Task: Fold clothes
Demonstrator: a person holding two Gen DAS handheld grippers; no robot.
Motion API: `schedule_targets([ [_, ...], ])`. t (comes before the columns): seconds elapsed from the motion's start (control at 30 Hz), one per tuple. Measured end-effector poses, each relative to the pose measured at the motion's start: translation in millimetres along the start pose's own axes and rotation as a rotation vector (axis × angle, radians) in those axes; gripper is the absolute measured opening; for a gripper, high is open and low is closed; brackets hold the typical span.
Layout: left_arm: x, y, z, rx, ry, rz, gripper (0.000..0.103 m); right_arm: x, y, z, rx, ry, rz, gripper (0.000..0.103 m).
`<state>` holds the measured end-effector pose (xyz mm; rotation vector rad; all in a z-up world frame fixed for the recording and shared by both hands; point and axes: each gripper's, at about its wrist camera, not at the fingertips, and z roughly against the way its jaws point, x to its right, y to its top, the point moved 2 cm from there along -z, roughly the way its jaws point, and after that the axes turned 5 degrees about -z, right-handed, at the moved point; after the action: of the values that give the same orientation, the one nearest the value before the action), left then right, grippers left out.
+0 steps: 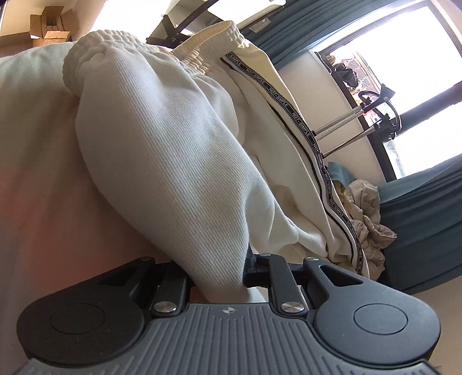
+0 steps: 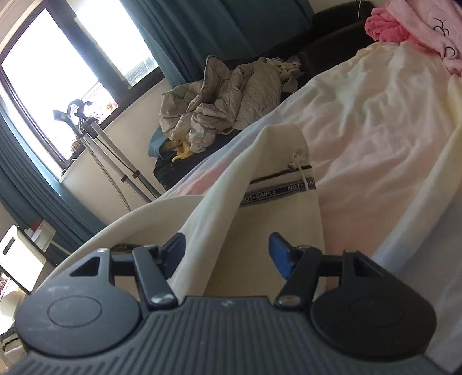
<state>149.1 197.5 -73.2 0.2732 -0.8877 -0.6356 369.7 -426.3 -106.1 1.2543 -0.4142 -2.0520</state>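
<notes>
Cream sweatpants point(image 1: 173, 150) with a black "NOT-SIMPLE" side stripe point(image 1: 291, 115) hang bunched in front of the left wrist camera, a ribbed elastic cuff point(image 1: 95, 54) at the top. My left gripper point(image 1: 219, 274) is shut on a bunch of this fabric, which hides its fingertips. In the right wrist view a fold of the same sweatpants point(image 2: 260, 178), with a drawstring knot point(image 2: 297, 158), lies on the bed. My right gripper point(image 2: 228, 252) is open, and the cloth runs between its blue pads point(image 2: 280, 253), resting against the left one.
A cream-pink bedsheet point(image 2: 375, 138) covers the bed. Pink cloth point(image 2: 404, 26) lies at its far end. A crumpled grey quilt point(image 2: 225, 98) sits on a dark sofa under the window. A garment steamer stand point(image 2: 95, 132), teal curtains point(image 2: 184, 34) and cardboard boxes point(image 1: 52, 26) are around.
</notes>
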Motion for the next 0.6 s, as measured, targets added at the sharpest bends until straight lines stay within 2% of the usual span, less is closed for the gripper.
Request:
schedule_targets([
  [0.1,4.7,3.6,-0.8,0.052,0.014,-0.027,0.018,-0.6,26.3,-35.7,0.004,-0.021,-0.001,0.056],
  [0.13,6.1,4.5,-0.5,0.074,0.017,-0.038,0.018,-0.9,35.0,-47.6,0.005,-0.029,-0.001,0.045],
  [0.17,6.7,4.9,-0.9,0.089,0.017,-0.040,0.018,-1.9,39.6,-53.1,0.002,-0.045,0.010,0.026],
  [0.2,6.9,5.0,-1.8,0.099,0.016,-0.038,0.018,-3.6,40.9,-53.7,-0.004,-0.067,0.030,0.014],
  [0.23,6.9,4.7,-2.3,0.110,0.016,-0.036,0.018,-5.4,42.2,-54.3,-0.011,-0.090,0.049,0.011],
  [0.3,9.1,4.4,-1.2,0.129,0.012,-0.046,0.018,-11.1,44.3,-48.9,-0.006,-0.122,0.093,0.008],
  [0.4,6.6,8.4,9.1,0.142,-0.040,-0.020,0.017,-27.5,48.0,-13.7,0.060,-0.112,0.145,0.007],
  [0.6,-7.0,19.9,43.4,0.153,-0.187,0.070,0.016,-39.5,64.0,99.7,0.233,-0.049,0.091,0.006],
])
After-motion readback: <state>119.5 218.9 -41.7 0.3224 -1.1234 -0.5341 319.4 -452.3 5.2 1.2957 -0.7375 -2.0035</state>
